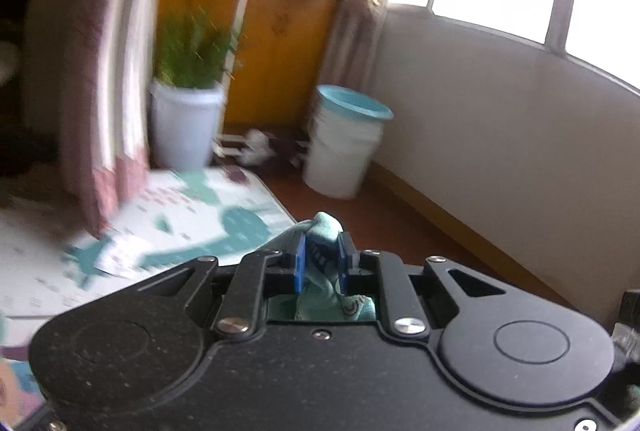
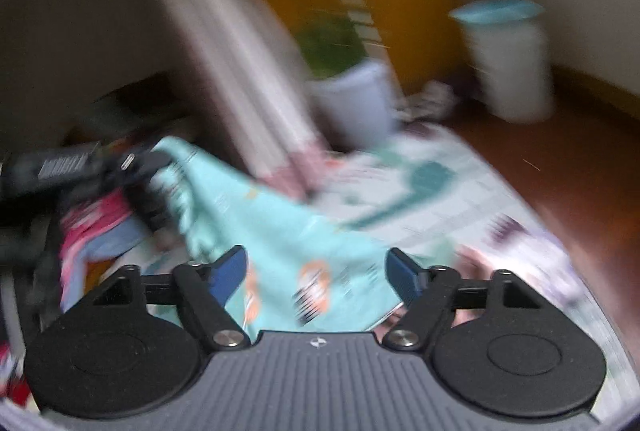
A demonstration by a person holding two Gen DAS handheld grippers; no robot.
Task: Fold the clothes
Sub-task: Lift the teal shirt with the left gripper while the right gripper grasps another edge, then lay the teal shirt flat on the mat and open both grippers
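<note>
While raised, left gripper [image 1: 321, 263] pinching teal garment [image 1: 322, 227]

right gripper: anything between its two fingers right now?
Yes. In the right wrist view the mint printed garment runs across the gap of the right gripper, whose jaws stand wide and apart from it. Left gripper pinches its other end.

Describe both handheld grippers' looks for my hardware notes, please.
Left gripper: matte black body, round side discs, silver screws, blue pads. Right gripper: black linkage arms and discs, blue pads, a ribbed grey centre plate bearing a small white emblem.
</note>
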